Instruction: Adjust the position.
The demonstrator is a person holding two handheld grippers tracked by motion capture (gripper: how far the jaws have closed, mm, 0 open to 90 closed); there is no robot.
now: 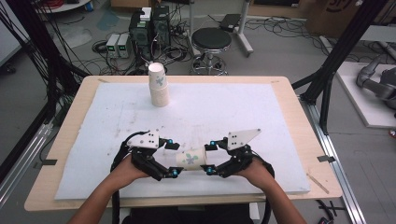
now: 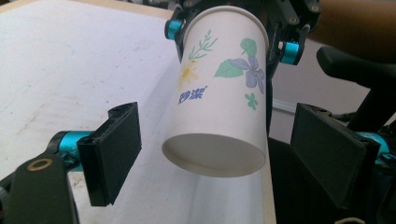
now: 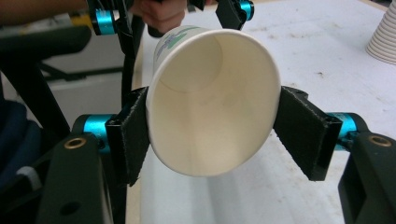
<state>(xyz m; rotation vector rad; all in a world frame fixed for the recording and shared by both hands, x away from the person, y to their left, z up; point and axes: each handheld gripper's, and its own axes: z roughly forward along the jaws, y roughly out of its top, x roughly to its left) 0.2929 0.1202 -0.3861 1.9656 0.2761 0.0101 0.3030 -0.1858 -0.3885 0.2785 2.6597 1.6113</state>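
A white paper cup (image 1: 191,158) with a flower print lies sideways in the air just above the white mat (image 1: 224,105), between the two grippers. My right gripper (image 1: 208,158) is shut on its rim end; in the right gripper view the cup's open mouth (image 3: 212,107) faces the camera with a pad (image 3: 133,140) pressed on each side. My left gripper (image 1: 173,158) is open around the cup's base. In the left gripper view the base (image 2: 215,154) hangs between the two pads (image 2: 116,149) with a gap on both sides.
A stack of matching paper cups (image 1: 159,86) stands upside down at the far side of the mat, also at the top right corner as a stack (image 3: 385,39). The wooden table (image 1: 299,121) borders the mat. A stool (image 1: 211,42) and electronics sit on the floor beyond.
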